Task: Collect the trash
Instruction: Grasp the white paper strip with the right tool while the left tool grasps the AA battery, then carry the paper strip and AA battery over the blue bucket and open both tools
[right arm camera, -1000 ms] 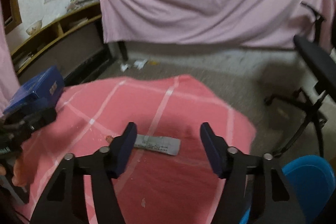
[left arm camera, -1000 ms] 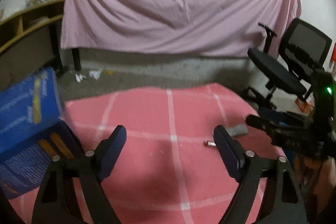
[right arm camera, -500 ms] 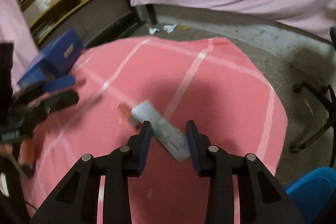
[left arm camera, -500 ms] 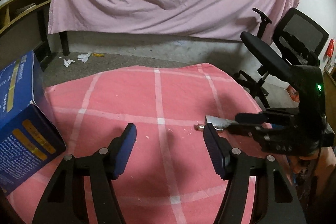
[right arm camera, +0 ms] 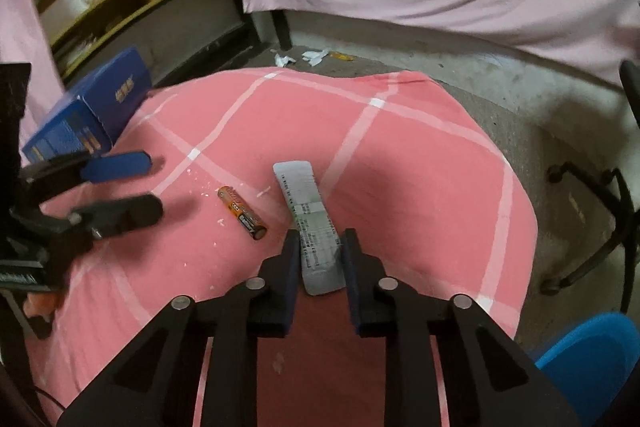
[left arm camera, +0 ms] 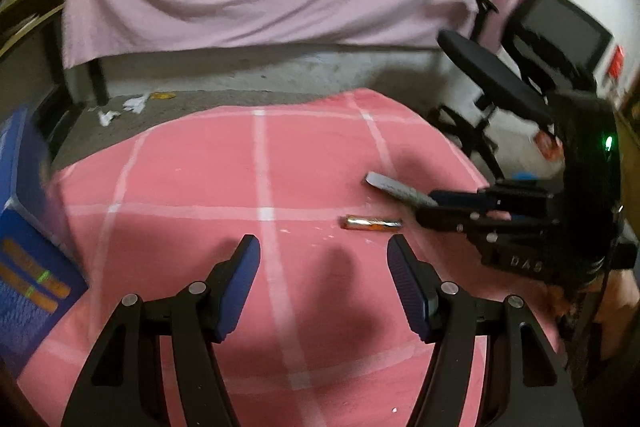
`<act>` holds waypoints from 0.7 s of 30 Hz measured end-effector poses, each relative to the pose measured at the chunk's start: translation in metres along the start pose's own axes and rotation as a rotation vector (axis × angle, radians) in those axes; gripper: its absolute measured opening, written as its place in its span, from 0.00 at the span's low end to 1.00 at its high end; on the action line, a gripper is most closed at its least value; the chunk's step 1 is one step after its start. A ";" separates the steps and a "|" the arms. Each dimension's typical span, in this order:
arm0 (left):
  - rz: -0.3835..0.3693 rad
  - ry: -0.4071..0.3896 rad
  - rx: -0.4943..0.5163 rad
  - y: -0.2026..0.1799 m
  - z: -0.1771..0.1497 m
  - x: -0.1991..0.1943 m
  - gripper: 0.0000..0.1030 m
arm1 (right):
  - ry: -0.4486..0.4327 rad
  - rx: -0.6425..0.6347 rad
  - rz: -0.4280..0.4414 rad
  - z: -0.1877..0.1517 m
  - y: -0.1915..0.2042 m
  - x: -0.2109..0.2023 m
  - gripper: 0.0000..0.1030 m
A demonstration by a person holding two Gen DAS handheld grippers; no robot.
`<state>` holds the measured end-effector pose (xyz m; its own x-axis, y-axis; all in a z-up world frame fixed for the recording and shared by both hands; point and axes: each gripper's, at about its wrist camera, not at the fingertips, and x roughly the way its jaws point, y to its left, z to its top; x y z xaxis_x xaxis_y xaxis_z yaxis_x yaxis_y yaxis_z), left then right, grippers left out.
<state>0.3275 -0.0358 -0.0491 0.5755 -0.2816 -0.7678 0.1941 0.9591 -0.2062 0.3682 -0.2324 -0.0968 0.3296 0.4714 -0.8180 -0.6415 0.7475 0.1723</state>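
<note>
My right gripper [right arm camera: 319, 241] is shut on a flat grey printed wrapper [right arm camera: 307, 211], which sticks forward from the jaws over the pink checked cloth [right arm camera: 400, 167]. The wrapper [left arm camera: 394, 187] also shows in the left wrist view, lifted at the tip of the right gripper [left arm camera: 432, 205]. An orange and black battery [right arm camera: 242, 213] lies on the cloth just left of the wrapper; it shows in the left wrist view [left arm camera: 370, 223] ahead of my right finger. My left gripper [left arm camera: 322, 253] is open and empty above the cloth, and shows at the left in the right wrist view [right arm camera: 132, 187].
A blue cardboard box [right arm camera: 86, 107] stands at the table's left edge, also in the left wrist view [left arm camera: 24, 239]. White paper scraps [right arm camera: 312, 55] lie on the floor beyond the table. A black office chair [left arm camera: 520, 67] and a blue bin [right arm camera: 588, 359] are on the right.
My right gripper closed on the grey wrapper and lifted it off the cloth, uncovering the battery. My left gripper swung right toward the battery and stayed open.
</note>
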 end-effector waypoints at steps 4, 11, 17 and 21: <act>-0.015 0.044 0.064 -0.013 0.008 0.018 0.56 | -0.025 0.044 -0.008 -0.009 -0.004 -0.010 0.16; 0.031 0.111 0.140 -0.036 0.018 0.053 0.50 | -0.056 0.095 -0.028 -0.018 -0.011 -0.022 0.16; 0.075 0.121 0.165 -0.039 0.019 0.064 0.36 | -0.077 0.118 -0.035 -0.022 -0.007 -0.024 0.16; 0.077 0.101 0.144 -0.042 0.018 0.059 0.36 | -0.105 0.144 -0.060 -0.027 -0.008 -0.031 0.16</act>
<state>0.3676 -0.0937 -0.0751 0.5115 -0.1961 -0.8366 0.2688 0.9613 -0.0610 0.3445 -0.2652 -0.0874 0.4395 0.4649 -0.7685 -0.5151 0.8314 0.2084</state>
